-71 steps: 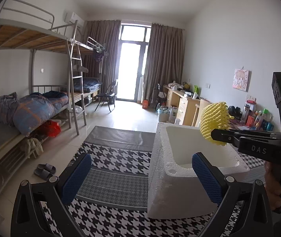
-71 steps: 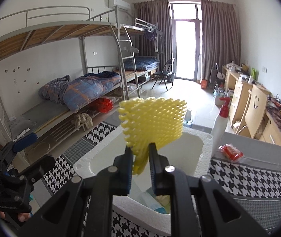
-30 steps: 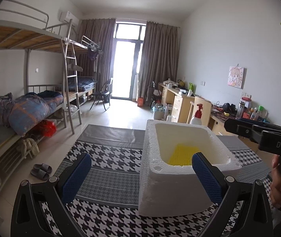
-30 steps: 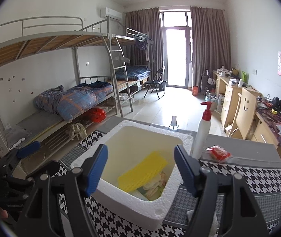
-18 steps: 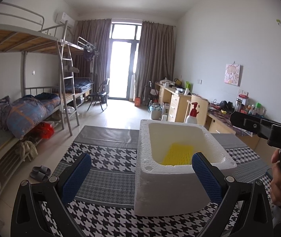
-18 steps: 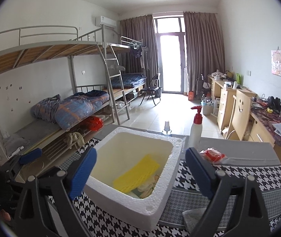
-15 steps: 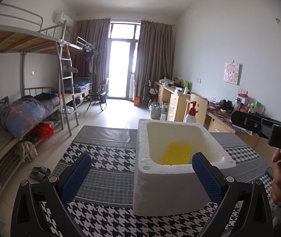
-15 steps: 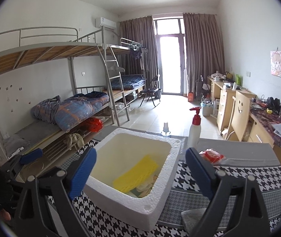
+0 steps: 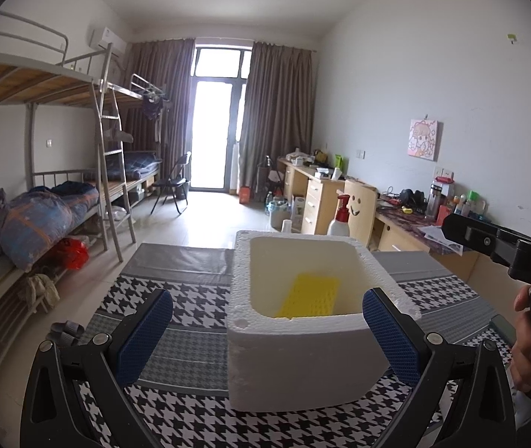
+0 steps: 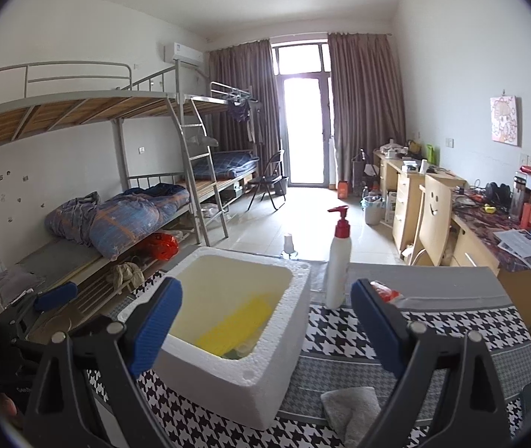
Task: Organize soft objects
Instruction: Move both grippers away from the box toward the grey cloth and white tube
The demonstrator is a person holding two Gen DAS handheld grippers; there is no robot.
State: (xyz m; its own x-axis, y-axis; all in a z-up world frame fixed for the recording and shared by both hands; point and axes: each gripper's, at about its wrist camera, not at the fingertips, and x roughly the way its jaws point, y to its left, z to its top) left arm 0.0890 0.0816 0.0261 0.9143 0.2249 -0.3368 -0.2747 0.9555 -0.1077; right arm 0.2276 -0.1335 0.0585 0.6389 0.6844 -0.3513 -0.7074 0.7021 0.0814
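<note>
With the yellow foam net (image 10: 233, 323) lying inside the foam box (image 10: 265, 384) mid-table, both the right gripper (image 10: 267, 321) and left gripper (image 9: 265, 332) gape wide and empty, so the right should drop squarely over the grey cloth (image 10: 351, 408) at the table's near edge.

Your yellow foam net (image 9: 312, 296) lies flat and slightly tilted inside the white foam box (image 9: 302, 358), its dimpled mesh face up, resting on other soft pieces (image 10: 244, 347) you can barely make out beneath it. The box stands upright and lidless on the houndstooth bench (image 9: 190, 339). A grey cloth (image 10: 351, 408) lies crumpled on the bench just beside the box.
</note>
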